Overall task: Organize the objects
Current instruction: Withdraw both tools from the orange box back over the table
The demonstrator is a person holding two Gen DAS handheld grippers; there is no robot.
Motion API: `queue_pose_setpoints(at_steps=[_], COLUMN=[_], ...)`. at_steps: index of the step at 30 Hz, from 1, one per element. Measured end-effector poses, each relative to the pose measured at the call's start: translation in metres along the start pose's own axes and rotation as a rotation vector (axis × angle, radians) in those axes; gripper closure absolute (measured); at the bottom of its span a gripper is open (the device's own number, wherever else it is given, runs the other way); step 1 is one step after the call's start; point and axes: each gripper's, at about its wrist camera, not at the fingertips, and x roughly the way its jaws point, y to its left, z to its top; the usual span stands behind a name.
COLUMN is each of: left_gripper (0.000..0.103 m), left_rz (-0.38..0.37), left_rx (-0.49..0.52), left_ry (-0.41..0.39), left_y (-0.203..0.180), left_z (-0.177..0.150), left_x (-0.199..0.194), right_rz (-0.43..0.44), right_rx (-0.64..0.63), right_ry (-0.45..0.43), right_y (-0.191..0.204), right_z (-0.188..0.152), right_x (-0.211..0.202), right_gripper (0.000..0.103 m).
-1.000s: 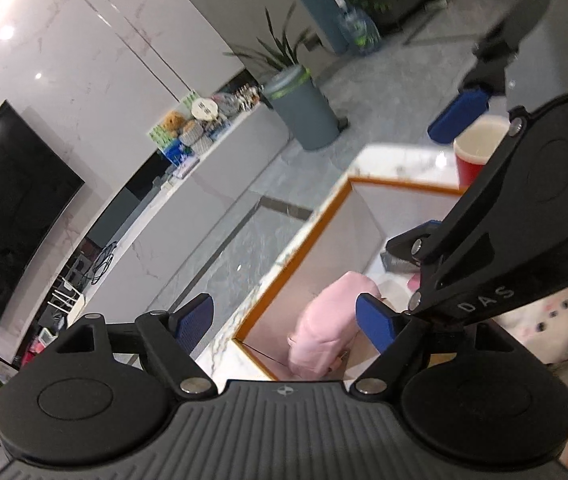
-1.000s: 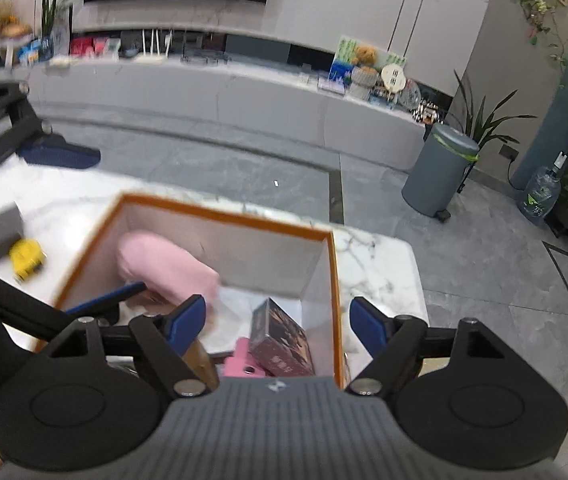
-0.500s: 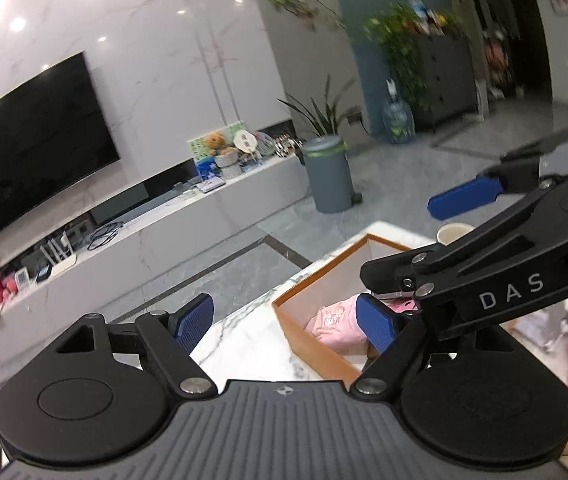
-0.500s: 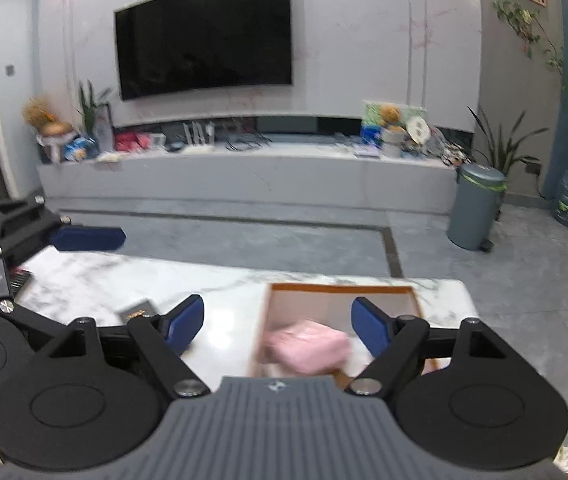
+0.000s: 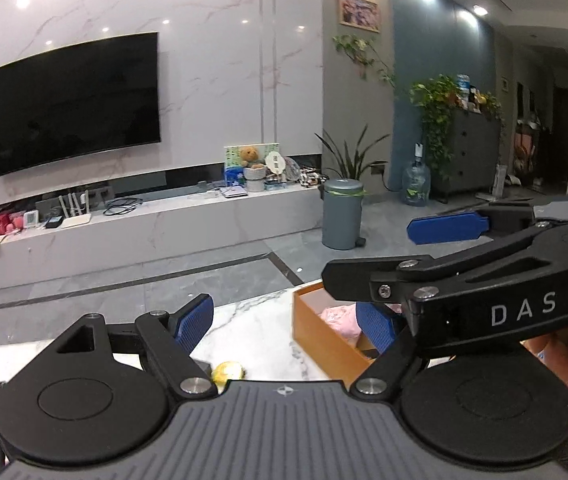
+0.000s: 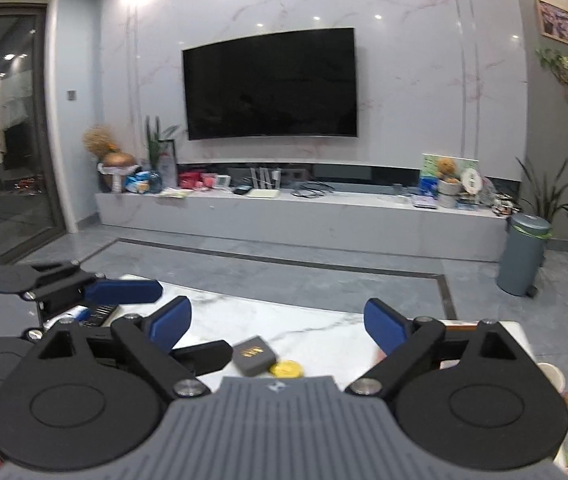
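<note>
my left claw (image 5: 286,322): wide, nothing btwn pads. my right claw (image 6: 277,322): jaws opening, nothing btwn. landmark: orange box (image 5: 326,340) on marble table (image 5: 259,338). pink soft item (image 5: 340,318) inside box. yellow toy (image 5: 227,372) & dark small box (image 6: 253,356) on table, left of orange box.

Left gripper (image 5: 288,322): jaws wide, nothing between.
Right gripper (image 5: 424,264): crosses at right, above box.
Box (image 5: 326,338): orange, on marble table (image 5: 259,336); pink item (image 5: 342,318) inside.
Yellow toy (image 5: 227,371): left of box.
</note>
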Motion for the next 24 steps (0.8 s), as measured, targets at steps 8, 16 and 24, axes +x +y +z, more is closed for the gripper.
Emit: queue_pose_setpoints(at_steps=[8,16,24], left_gripper=[0.009,0.009,0.009], left_rz=[-0.006,0.000,-0.008], left_rx=[-0.021,-0.038,0.038], left_ry=[0.054,0.149,0.213], left_y=[0.036,0.073,0.091], left_z=[-0.041,-0.085,-0.122], left_x=[0.014,0.043,0.072], right_rz=[0.055,0.078,0.077], right_rx=[0.007,0.043,0.156], right_ry=[0.055,0.175,0.291], right_y=[0.054,0.071,0.063], right_z=[-0.024,-0.072,-0.110], right_x=[0.037,0.099,0.163], right_gripper=[0.009,0.009,0.009])
